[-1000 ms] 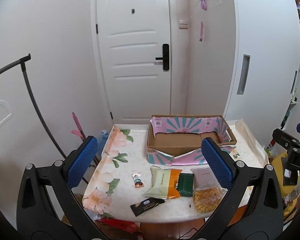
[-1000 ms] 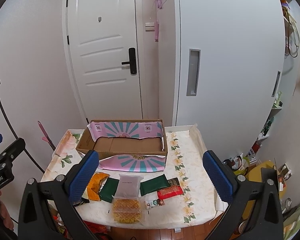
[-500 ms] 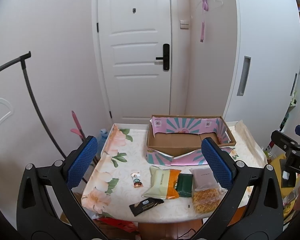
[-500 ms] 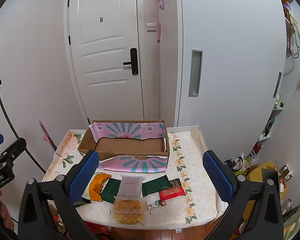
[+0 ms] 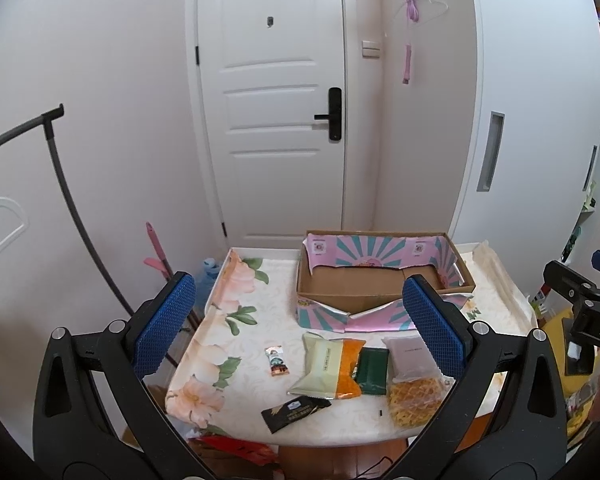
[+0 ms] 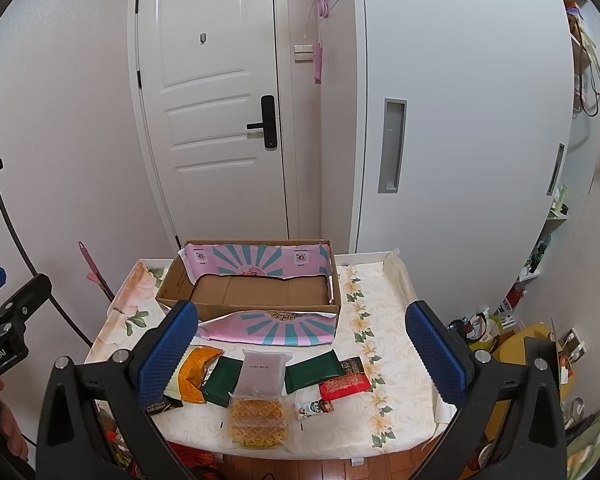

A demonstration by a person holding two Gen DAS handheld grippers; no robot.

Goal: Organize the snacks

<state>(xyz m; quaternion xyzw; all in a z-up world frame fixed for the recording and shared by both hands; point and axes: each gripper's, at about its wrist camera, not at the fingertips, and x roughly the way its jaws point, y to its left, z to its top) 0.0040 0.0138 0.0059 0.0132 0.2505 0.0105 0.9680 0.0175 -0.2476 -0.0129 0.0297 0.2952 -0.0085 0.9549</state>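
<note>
An open cardboard box [image 5: 380, 284] [image 6: 256, 288] with pink and teal flaps stands at the back of a small floral-cloth table [image 5: 244, 312] [image 6: 384, 320]. Snack packets lie in a row at the table's near edge: a waffle bag [image 6: 260, 404] [image 5: 414, 388], a pale green and orange bag [image 5: 328, 370], dark green packets [image 6: 314, 370] [image 5: 374, 370], a red bar [image 6: 344, 386], a black bar [image 5: 296, 412], and a small packet [image 5: 276, 360]. My left gripper [image 5: 298, 324] and right gripper [image 6: 302, 350] are both open and empty, held well above and short of the table.
A white door [image 6: 216, 120] and white cabinets [image 6: 440, 140] stand behind the table. A curved black rack pole [image 5: 72, 208] is at the left. Clutter and a yellow bin [image 6: 536, 344] sit on the floor at the right.
Both views have shifted slightly, with the table a little lower in each view. No snack has moved and both grippers stay open.
</note>
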